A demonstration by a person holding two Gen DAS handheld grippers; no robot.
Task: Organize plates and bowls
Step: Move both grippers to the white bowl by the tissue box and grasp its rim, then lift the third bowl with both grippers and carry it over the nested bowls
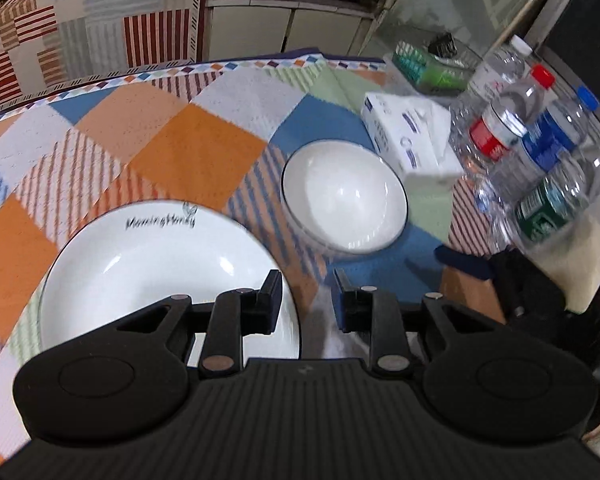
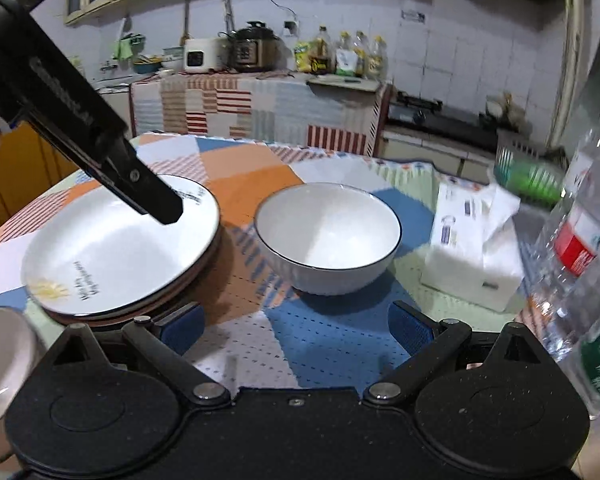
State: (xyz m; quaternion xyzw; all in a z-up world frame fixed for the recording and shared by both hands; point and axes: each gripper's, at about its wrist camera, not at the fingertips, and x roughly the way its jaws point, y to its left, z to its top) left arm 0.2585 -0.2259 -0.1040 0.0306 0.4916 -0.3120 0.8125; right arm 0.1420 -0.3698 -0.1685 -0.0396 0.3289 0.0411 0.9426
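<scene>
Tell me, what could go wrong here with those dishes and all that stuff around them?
The white bowl sits close to the tissue box and a cluster of water bottles; a wide swing by the open right gripper might topple a bottle. The left gripper hangs over the plate stack, whose top plate looks slightly off-centre, so a nudge could slide it.

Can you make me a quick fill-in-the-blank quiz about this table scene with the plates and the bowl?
1. The white bowl has nothing inside; it is ____.
2. The white plate is the ____ one of a stack.
3. The tissue box stands on the bowl's ____ side.
4. The right gripper fingers are spread ____.

Missing words: empty; top; right; open
</scene>
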